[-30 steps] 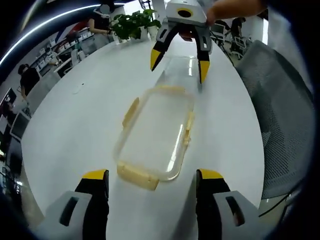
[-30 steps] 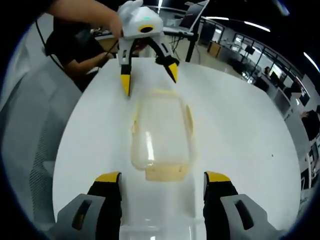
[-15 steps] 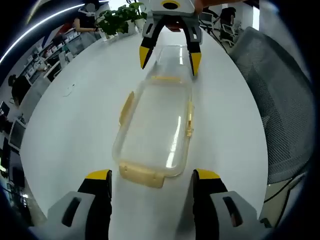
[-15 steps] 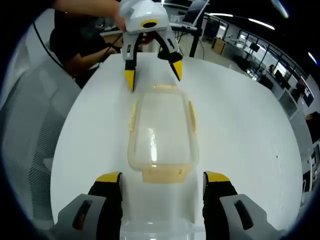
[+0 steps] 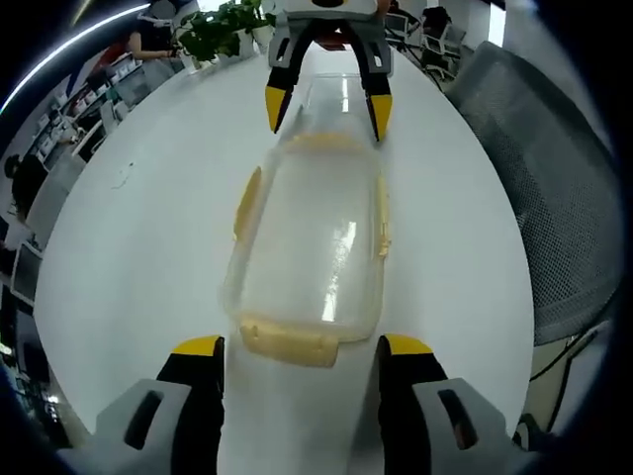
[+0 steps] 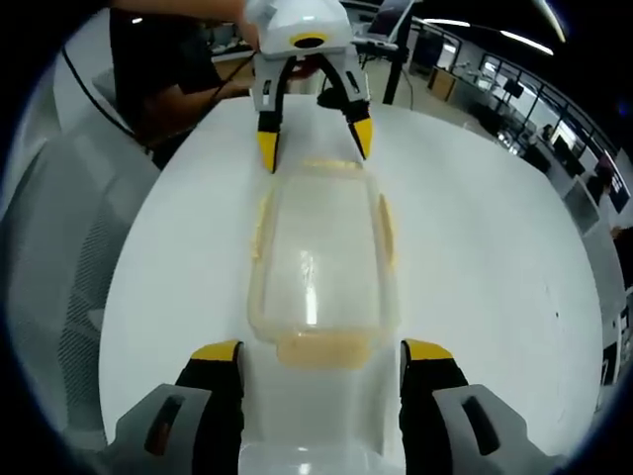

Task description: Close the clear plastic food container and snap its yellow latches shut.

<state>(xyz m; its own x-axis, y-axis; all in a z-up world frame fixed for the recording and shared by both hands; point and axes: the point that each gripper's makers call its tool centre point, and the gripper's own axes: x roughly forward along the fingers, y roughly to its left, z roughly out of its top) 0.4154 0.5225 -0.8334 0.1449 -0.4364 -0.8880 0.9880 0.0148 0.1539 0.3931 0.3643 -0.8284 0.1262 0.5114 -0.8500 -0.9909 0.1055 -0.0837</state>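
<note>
Container point(image 5: 312, 257) lies flat on the white table point(image 5: 148, 247), lengthwise between my two grippers, lid on top. My left gripper point(image 5: 297, 371) has its jaws spread wide, nothing pinched, just short of the near end latch point(image 5: 289, 341). My right gripper point(image 6: 321, 376) is the same: jaws spread, empty, straddling the end latch point(image 6: 318, 348) at its own end. In the left gripper view the right gripper point(image 5: 322, 104) sits over the far end of the container; in the right gripper view the left gripper point(image 6: 315, 143) does likewise.

Side latches point(image 5: 247, 203) flare outward on both long edges, so I judge none are snapped yet. Can't tell if the lid is fully seated.

Risks, my judgement: pressing one end latch alone could slide the light container across the smooth table. If the lid is skewed, a latch may miss its catch. Clear plastic makes edges hard to read.

Beyond: a mesh chair point(image 5: 534, 168), potted plants point(image 5: 223, 28), people at desks.
</note>
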